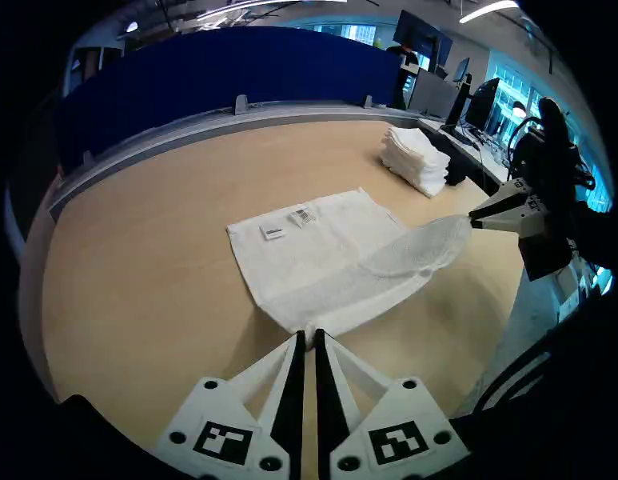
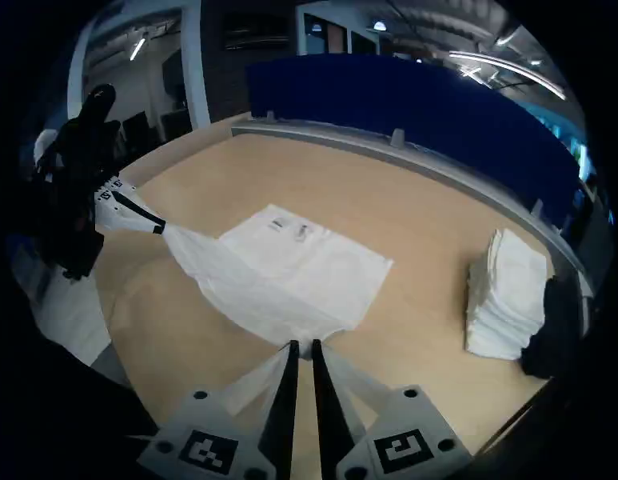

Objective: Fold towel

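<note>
Tension mattered most. The left gripper point(image 1: 306, 334) was clamped on one near corner of the white terry towel point(image 1: 324, 248), which lay partly lifted on the pale wooden table point(image 1: 141, 264); the right gripper point(image 2: 301, 346) pinched the other corner — both ought to travel level and together, landing square on the far edge.

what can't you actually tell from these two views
Print on the labels of the towel: too small, both views.
How much corner sits inside the left gripper: left gripper view, its own fingers cover it.
What the dark thing beside the folded stack is: right gripper view, dim, near the edge.
</note>
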{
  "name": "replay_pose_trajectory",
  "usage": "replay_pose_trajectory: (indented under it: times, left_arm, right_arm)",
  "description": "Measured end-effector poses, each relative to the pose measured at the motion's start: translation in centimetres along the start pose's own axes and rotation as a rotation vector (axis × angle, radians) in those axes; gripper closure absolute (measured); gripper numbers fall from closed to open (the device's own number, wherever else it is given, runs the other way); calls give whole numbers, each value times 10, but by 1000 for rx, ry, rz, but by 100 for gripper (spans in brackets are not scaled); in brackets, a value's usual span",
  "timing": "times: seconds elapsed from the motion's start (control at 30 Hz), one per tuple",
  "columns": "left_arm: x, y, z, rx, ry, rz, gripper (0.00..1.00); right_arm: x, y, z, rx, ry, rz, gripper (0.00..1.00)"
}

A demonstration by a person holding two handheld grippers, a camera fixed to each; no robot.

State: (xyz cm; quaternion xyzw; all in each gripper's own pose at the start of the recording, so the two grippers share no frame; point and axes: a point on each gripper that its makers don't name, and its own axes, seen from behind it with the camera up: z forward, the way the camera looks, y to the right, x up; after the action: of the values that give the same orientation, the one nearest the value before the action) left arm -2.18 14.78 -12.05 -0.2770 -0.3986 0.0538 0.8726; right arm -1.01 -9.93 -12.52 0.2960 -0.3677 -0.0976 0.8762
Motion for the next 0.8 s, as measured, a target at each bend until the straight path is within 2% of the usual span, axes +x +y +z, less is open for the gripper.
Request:
replay_pose_trajectory:
  times: [0.2,0.4,0.8]
  left_arm:
    - [1,0,1,-3,0,-22,92]
    - [7,-8,4,2,-3,-43,92]
    - [41,-30,23,24,-17,-27,92]
  right_arm:
    - [1,0,1,-1,-1,8,88]
    - [7,5,6,1,-1,5,88]
    - [41,41,28,-16,3,-41,88]
